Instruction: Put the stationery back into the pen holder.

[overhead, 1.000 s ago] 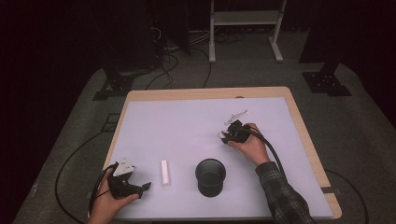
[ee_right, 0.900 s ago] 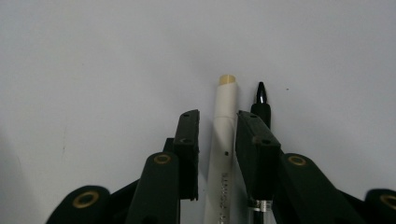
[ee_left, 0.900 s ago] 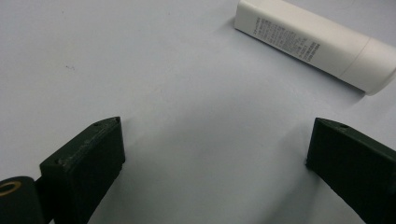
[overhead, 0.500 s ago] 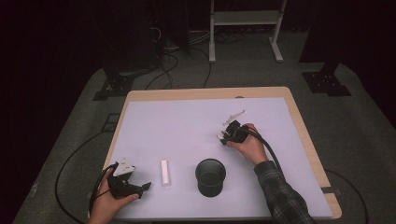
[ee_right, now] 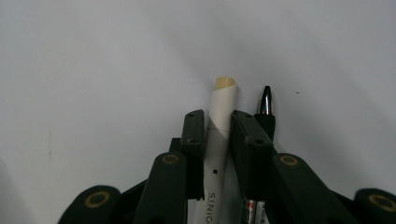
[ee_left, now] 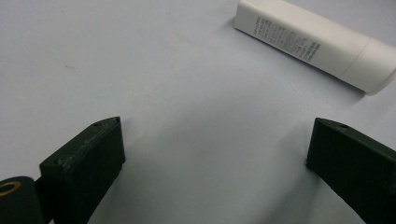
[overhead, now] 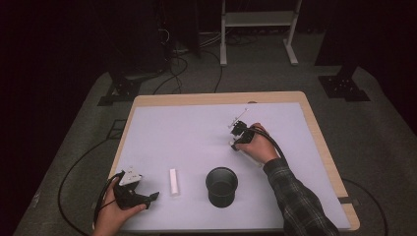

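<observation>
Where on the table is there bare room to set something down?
The far left of the mat is bare, as is the right side past the right gripper. The near edge is crowded: left gripper, white tube, black cup.

Table: a wooden-edged table [overhead: 314, 129] with a pale lavender-white top sits at the centre of the high view, its light wood rim showing along the 12 o'clock and 3 o'clock sides.
Floor: grey carpet [overhead: 373, 137] surrounds the table on all sides.
Cables: black cables [overhead: 192, 59] snake across the carpet at 11 o'clock; another loops at 8 o'clock.
Furniture: a white metal frame [overhead: 258, 19] on two legs stands at 12 o'clock.
Stands: black stand feet rest at 10 o'clock [overhead: 120, 91] and 2 o'clock [overhead: 344, 86].
Light: the table is brightly lit; the far room at 12 o'clock falls into near darkness.
</observation>
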The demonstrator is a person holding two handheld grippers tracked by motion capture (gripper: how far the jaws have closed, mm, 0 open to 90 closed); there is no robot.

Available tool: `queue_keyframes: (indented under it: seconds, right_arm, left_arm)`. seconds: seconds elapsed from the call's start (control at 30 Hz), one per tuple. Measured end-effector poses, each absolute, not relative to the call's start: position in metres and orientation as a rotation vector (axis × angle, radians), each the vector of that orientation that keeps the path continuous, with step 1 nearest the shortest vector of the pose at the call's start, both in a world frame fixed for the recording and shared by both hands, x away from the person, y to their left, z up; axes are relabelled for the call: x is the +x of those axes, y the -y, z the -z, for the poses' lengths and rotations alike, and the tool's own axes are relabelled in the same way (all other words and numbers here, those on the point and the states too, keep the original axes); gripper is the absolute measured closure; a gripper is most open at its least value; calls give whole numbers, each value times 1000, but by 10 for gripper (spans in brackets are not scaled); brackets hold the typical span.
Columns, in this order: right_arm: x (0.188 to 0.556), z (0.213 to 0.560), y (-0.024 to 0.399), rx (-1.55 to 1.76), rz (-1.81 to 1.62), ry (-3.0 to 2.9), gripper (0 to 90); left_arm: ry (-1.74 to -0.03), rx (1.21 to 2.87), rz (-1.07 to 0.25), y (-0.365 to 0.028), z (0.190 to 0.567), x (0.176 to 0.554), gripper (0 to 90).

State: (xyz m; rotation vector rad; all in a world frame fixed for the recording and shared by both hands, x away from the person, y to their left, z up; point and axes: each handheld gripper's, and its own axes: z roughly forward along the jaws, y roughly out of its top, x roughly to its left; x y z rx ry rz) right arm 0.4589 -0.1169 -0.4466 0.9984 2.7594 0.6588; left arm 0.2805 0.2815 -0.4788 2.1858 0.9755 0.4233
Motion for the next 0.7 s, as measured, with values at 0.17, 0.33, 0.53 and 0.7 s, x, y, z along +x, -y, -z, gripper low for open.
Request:
queue_keyframes:
  seconds: [0.17,0.33,0.53,0.7]
  right_arm:
    - [464,442,107,981,-531,-2802,749]
    - [470,440,97,971,-406,-2843,766]
    - [471,439,95,985,-384,-2848,781]
    - [470,439,95,1005,-392,-2836,782]
  left_arm:
    - [-977,2183,-423,-281,479,280,32]
    - [-977,2183,-423,-281,479,280,32]
    - [-977,2183,-424,-281,479,280,32]
    - [-977,2183,-424,-281,479,280,32]
